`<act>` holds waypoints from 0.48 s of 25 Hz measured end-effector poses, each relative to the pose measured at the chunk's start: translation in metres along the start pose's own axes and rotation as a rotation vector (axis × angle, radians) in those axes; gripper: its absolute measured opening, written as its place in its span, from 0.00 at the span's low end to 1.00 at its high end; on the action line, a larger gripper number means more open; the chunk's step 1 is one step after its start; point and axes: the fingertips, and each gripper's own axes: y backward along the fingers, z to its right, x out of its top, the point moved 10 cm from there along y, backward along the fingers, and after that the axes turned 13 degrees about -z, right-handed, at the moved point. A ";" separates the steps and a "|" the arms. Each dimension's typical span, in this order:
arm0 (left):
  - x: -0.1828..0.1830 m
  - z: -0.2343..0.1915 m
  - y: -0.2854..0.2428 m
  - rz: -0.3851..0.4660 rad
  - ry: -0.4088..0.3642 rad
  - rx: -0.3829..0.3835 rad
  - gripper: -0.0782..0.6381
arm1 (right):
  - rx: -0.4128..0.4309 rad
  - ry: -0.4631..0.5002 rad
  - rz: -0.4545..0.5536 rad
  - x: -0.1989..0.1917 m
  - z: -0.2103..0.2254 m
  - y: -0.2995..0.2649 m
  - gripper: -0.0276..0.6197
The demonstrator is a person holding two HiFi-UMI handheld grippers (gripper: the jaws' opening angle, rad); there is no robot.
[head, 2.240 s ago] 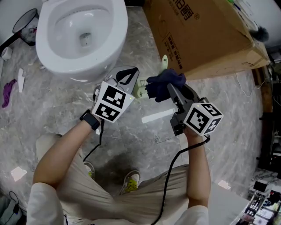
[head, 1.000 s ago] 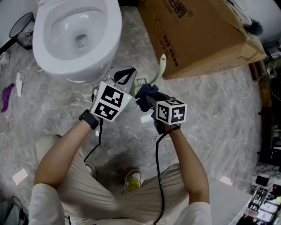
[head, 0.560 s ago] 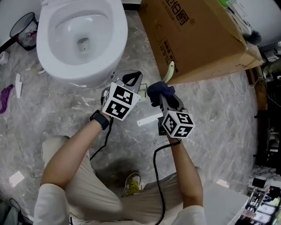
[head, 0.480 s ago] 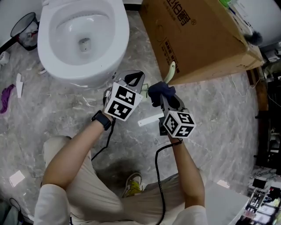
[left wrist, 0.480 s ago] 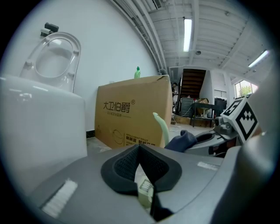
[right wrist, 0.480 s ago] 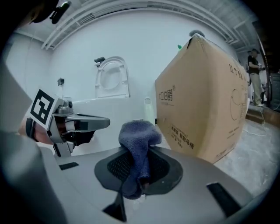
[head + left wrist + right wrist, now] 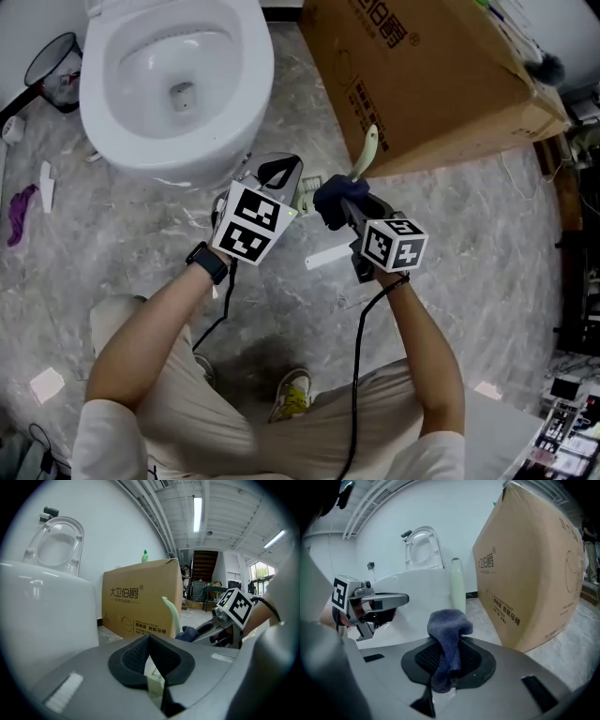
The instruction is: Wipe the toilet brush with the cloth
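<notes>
The left gripper (image 7: 279,178) has its fingers clamped on the pale green toilet brush (image 7: 367,150). The right gripper (image 7: 352,211) pinches the navy cloth (image 7: 336,197) just beside the handle. The brush should be held steady while the cloth presses and strokes along it. Around them are a grey marbled floor (image 7: 141,244), a white toilet (image 7: 169,75) and a cardboard box (image 7: 422,75).

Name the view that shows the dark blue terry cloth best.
The right gripper view: the dark blue cloth fills the centre, pinched between the jaws there. The head view shows a small bunch; the left gripper view only a sliver beside the pale green brush handle.
</notes>
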 end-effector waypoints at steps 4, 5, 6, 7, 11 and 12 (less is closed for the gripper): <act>-0.007 0.003 0.001 -0.027 -0.018 0.003 0.11 | 0.017 -0.031 -0.052 -0.014 0.007 -0.020 0.15; -0.008 0.004 0.001 -0.032 -0.022 0.001 0.11 | 0.020 -0.029 -0.070 -0.017 0.007 -0.024 0.15; -0.009 0.006 0.000 -0.035 -0.027 -0.001 0.11 | 0.022 -0.023 -0.087 -0.021 0.007 -0.027 0.15; -0.009 0.007 0.000 -0.037 -0.034 -0.002 0.11 | 0.024 -0.019 -0.100 -0.023 0.007 -0.030 0.15; -0.013 0.009 -0.003 -0.051 -0.048 -0.001 0.11 | 0.039 -0.027 -0.118 -0.028 0.006 -0.036 0.15; -0.013 0.009 -0.005 -0.055 -0.047 0.000 0.11 | 0.041 -0.028 -0.119 -0.028 0.006 -0.036 0.15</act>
